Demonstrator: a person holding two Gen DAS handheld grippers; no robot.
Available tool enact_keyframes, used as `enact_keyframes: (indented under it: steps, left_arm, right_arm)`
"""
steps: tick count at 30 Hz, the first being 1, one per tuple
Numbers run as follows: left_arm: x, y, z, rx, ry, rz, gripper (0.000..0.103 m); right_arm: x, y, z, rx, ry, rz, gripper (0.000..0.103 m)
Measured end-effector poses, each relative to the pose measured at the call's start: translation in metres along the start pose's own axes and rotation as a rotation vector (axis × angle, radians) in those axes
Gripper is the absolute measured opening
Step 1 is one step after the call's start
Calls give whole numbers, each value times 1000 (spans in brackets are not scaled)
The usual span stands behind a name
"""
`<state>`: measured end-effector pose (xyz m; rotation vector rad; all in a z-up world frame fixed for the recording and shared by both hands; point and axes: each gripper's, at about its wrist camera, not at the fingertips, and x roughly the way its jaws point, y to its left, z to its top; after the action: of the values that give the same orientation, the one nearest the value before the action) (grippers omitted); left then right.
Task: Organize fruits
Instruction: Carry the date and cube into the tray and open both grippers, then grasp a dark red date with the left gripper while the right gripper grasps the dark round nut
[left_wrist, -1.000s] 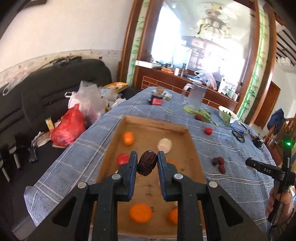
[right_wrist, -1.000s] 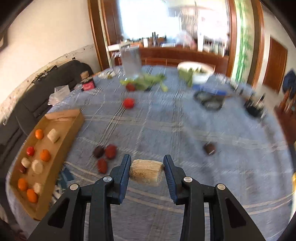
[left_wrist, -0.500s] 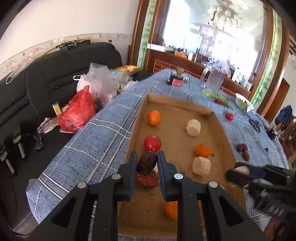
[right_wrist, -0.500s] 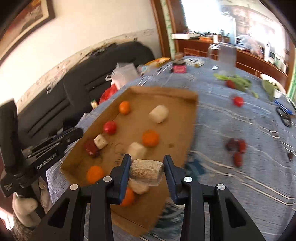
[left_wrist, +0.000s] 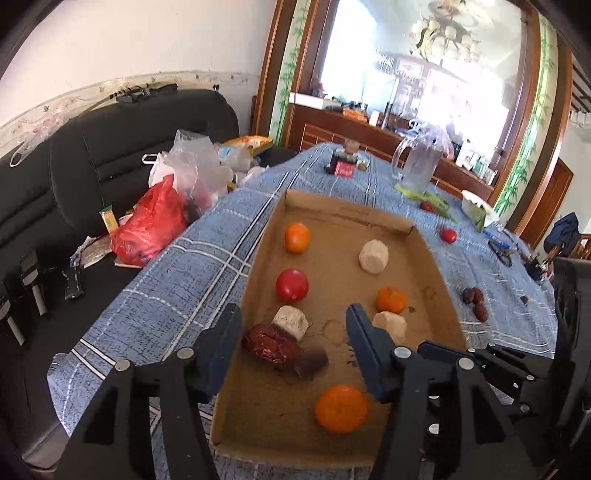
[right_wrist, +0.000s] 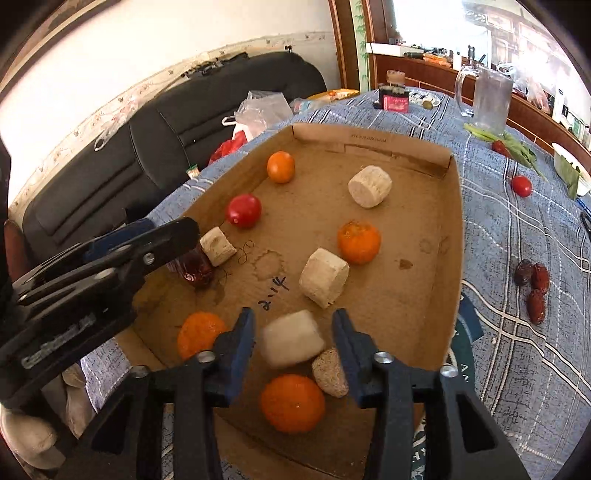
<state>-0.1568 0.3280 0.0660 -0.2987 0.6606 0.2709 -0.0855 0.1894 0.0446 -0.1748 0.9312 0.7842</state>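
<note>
A cardboard tray (left_wrist: 347, 218) (right_wrist: 369, 142) on the blue checked tablecloth holds several oranges, a red tomato (left_wrist: 291, 285) (right_wrist: 243, 210) and several white chunks. My left gripper (left_wrist: 293, 328) is open over the tray's near left; a blurred dark date (left_wrist: 310, 363) lies free beside a red date (left_wrist: 269, 345). My right gripper (right_wrist: 293, 332) is open; a blurred white chunk (right_wrist: 291, 343) sits free between its jaws, above an orange (right_wrist: 291, 402) and another chunk (right_wrist: 330, 373). The left gripper shows in the right wrist view (right_wrist: 166, 236).
Three dates (right_wrist: 533, 288) and a red tomato (right_wrist: 521, 185) lie on the cloth right of the tray. A glass pitcher (right_wrist: 489, 99), greens and a white bowl (left_wrist: 476, 210) stand farther back. A black sofa (left_wrist: 110, 155) with plastic bags (left_wrist: 155, 221) is at the left.
Both grippers have opened over the tray. The left one let go of the dark date, the right one let go of the white chunk; both items are blurred.
</note>
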Motion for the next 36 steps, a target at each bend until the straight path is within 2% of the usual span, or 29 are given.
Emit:
enact_keyframes:
  steps: [7, 12, 17, 26, 36]
  left_arm:
    - [-23, -18, 5, 27, -51, -40, 64]
    - [-35, -57, 6, 108, -71, -80, 65]
    - [-41, -101, 6, 175, -89, -141, 70]
    - [-37, -189, -9, 330, -58, -247, 71]
    - [-30, -241, -16, 380, -29, -307, 71]
  right_arm:
    - [-46, -20, -12, 98, -110, -3, 55]
    - [-80, -51, -30, 191, -166, -53, 57]
    - [-115, -92, -48, 296, -207, -118, 57]
    - [-167, -158, -82, 455, -267, -223, 57]
    - [-200, -192, -117, 529, -294, -320, 61]
